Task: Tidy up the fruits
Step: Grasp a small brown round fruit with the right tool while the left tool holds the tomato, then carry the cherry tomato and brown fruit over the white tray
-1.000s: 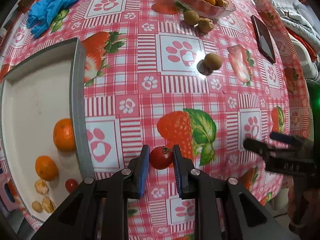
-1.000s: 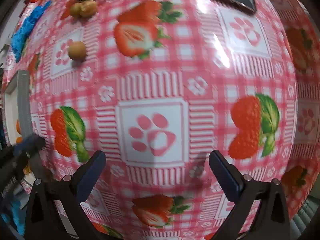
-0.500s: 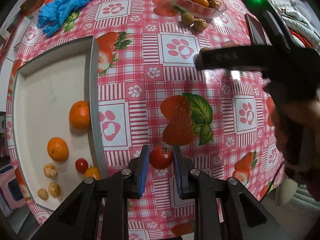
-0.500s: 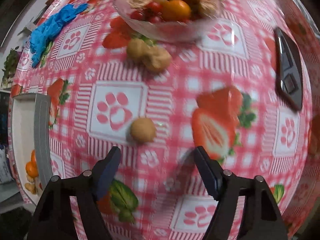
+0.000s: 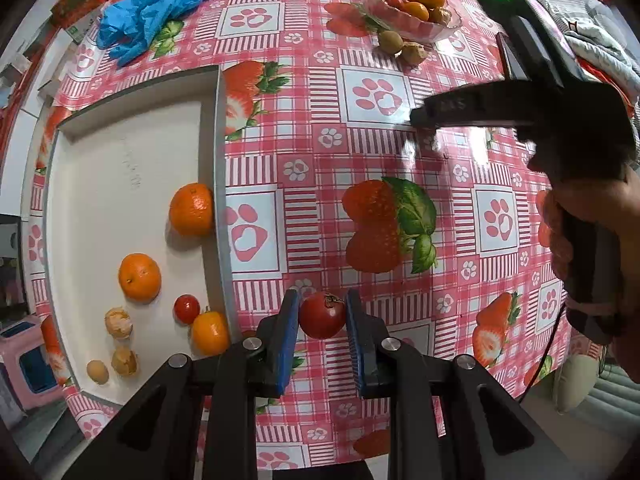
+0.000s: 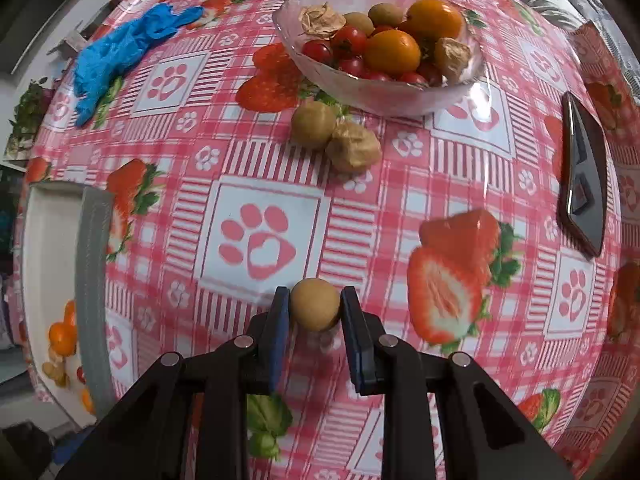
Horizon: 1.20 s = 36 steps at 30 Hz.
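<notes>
A red cherry tomato (image 5: 322,316) sits clamped between the blue pads of the left gripper (image 5: 322,320), its jaws closed against both sides of the fruit, held over the surface (image 5: 304,128) just right of a white tray (image 5: 120,160). Whether the tomato touches the checked pink cloth cannot be told.

In the right wrist view, a small round tan fruit (image 6: 315,304) is gripped between the jaws of the right gripper (image 6: 315,312), pressed on both sides, low over a paw-print square of the cloth.

The tray holds two oranges (image 5: 192,210) — one against its right wall — plus a small red tomato (image 5: 187,309), a yellow-orange fruit (image 5: 210,332) and a few papery husked berries (image 5: 118,322) near its lower corner.

Farther off stands a glass bowl (image 6: 384,92) piled with cherry tomatoes, orange fruits and husked berries. Just in front of it, touching each other, lie a greenish-tan round fruit (image 6: 313,124) and a husked berry (image 6: 354,147). A crumpled blue glove (image 6: 120,52) lies at far left, and a dark phone (image 6: 582,204) at the right edge.
</notes>
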{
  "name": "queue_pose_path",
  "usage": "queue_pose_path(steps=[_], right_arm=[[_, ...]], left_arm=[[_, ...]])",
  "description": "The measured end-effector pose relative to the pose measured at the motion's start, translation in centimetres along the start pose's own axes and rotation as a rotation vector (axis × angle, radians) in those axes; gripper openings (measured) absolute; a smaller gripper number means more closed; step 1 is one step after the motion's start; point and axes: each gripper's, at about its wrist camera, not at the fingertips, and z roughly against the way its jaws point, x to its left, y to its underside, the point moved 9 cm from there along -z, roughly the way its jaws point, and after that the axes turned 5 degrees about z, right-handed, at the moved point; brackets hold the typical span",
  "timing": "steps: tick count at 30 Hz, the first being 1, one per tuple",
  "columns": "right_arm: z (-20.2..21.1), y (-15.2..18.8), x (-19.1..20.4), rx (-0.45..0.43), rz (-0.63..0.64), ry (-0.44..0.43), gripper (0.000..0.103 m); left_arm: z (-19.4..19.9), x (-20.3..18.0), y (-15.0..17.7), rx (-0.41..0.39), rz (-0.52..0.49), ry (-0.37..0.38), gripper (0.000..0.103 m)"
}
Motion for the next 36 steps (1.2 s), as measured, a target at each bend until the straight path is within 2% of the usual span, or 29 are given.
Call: queue_pose_path(steps=[8, 13, 18, 22, 27, 31, 33, 36], right_arm=[[4.1, 5.3, 0.3, 0.003, 0.002, -0.063, 0.028], [5.1, 8.8, -1.9, -0.007, 0.005, -0.097, 0.028], [7.9, 12.3, -3.7, -0.027, -0.010, -0.139, 0.028], [9.0, 13.9, -3.6, -0.033, -0.016, -0.139, 0.028], [10.9, 14.6, -2.2, -0.092, -0.080, -0.131, 0.028], [12.1, 14.8, 0.4, -0.139, -0.158, -0.104, 0.028], [12.8, 14.9, 2.4, -0.156, -0.219, -0.124, 0.028], [13.8, 14.5, 5.3, -0.182, -0.242, -0.120, 0.028]], left_arm=[[2.4, -0.4, 0.4, -0.037, 0.013, -0.039, 0.024], [4.7, -0.7, 1.2, -0.069, 0.046, -0.059, 0.024], [7.3, 0.0, 3.0, -0.103, 0.111, -0.079, 0.024], [9.4, 2.1, 4.3, -0.140, 0.151, -0.094, 0.024], [11.1, 6.3, 4.3, -0.178, 0.148, -0.105, 0.024], [11.7, 9.9, 4.0, -0.191, 0.084, -0.093, 0.024], [12.0, 11.8, 4.1, -0.187, 0.043, -0.088, 0.024], [12.6, 14.4, 4.2, -0.194, -0.033, -0.101, 0.024]])
